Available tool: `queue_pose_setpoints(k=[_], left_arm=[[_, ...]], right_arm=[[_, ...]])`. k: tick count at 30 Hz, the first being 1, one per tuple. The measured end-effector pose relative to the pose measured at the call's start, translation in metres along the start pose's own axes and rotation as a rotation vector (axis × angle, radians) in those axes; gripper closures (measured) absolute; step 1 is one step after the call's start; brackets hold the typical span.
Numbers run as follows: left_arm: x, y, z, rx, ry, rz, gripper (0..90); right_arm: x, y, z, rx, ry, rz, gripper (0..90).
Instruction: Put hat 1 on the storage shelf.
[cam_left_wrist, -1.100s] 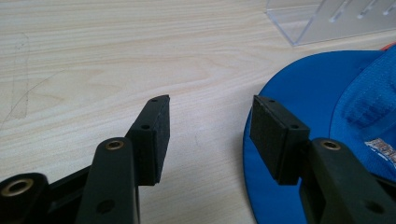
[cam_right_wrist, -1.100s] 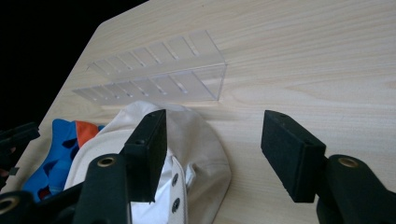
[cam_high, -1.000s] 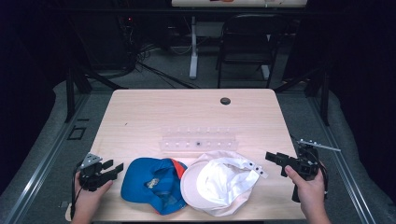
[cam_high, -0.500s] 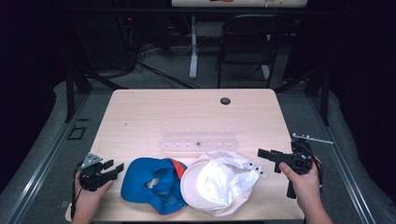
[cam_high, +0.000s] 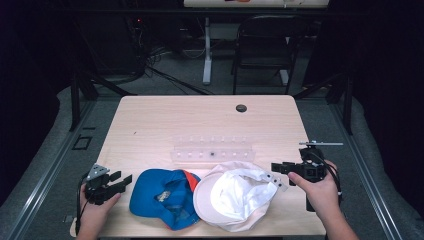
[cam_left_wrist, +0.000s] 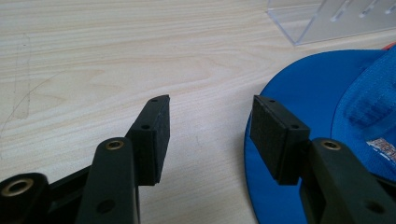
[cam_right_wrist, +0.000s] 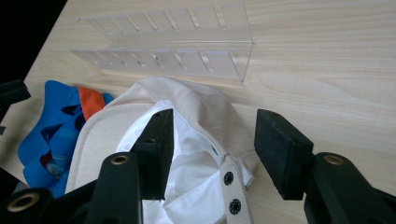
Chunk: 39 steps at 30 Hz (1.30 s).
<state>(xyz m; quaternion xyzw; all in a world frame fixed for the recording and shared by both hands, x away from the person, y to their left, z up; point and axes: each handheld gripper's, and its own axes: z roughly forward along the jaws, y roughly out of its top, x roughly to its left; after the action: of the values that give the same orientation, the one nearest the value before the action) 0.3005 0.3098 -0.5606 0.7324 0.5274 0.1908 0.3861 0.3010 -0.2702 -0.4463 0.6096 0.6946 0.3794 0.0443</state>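
Note:
A blue cap (cam_high: 162, 197) with an orange patch lies upside down near the table's front edge. A white and beige cap (cam_high: 235, 195) lies against its right side. My left gripper (cam_high: 122, 179) rests open just left of the blue cap; in the left gripper view its fingertips (cam_left_wrist: 210, 128) straddle bare wood, the right one over the blue brim (cam_left_wrist: 308, 93). My right gripper (cam_high: 275, 167) stands open at the white cap's right edge. In the right gripper view, that gripper (cam_right_wrist: 212, 144) straddles the cap's beige rear rim, and the snap strap (cam_right_wrist: 231, 186) lies between its jaws.
A clear slotted acrylic rack (cam_high: 212, 152) lies across the table just behind the caps, also seen as the rack (cam_right_wrist: 173, 42). A dark round hole (cam_high: 241, 108) sits near the table's far edge. A black chair (cam_high: 265, 45) stands beyond the table.
My right gripper has moved left, up to the white cap's strap side. The left gripper and both caps have stayed where they were.

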Motion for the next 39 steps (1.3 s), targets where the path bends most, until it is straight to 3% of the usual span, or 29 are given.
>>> queue_pose_setpoints(k=[1,5,7,10,11,20,23,26,29,34,39], left_arm=[[0.000,0.000,0.000,-0.002,-0.002,-0.001,48.3],[0.000,0.000,0.000,-0.002,-0.002,-0.001,48.2],[0.000,0.000,0.001,-0.003,-0.002,-0.002,48.2],[0.000,0.000,0.001,-0.001,-0.001,0.000,48.2],[0.000,0.000,0.001,-0.001,-0.001,0.001,48.2],[0.001,0.000,0.001,-0.003,0.000,-0.004,48.2],[0.001,-0.001,0.001,-0.003,0.002,-0.006,48.2],[0.001,-0.001,0.001,-0.002,0.003,-0.006,48.2],[0.001,-0.001,0.001,-0.002,0.003,-0.005,48.2],[0.002,-0.001,0.001,-0.002,0.003,-0.004,48.2],[0.002,-0.001,0.001,0.001,0.004,-0.003,48.2]], right_arm=[[0.001,0.003,-0.001,0.024,-0.021,-0.004,49.5],[0.002,0.006,-0.001,0.054,-0.031,-0.003,49.8],[0.003,0.008,0.000,0.100,-0.064,-0.007,49.9],[0.003,0.010,0.002,0.127,-0.071,-0.007,50.0],[0.002,0.012,0.003,0.169,-0.070,-0.004,50.3],[0.000,0.017,0.013,0.265,-0.069,0.009,49.7],[-0.002,0.016,0.020,0.327,-0.070,0.014,50.4],[-0.001,0.014,0.024,0.337,-0.079,0.024,50.6],[-0.002,0.014,0.030,0.396,-0.087,0.025,51.0],[-0.002,0.012,0.037,0.418,-0.099,0.046,51.0],[-0.004,0.009,0.048,0.472,-0.087,0.067,52.7]])
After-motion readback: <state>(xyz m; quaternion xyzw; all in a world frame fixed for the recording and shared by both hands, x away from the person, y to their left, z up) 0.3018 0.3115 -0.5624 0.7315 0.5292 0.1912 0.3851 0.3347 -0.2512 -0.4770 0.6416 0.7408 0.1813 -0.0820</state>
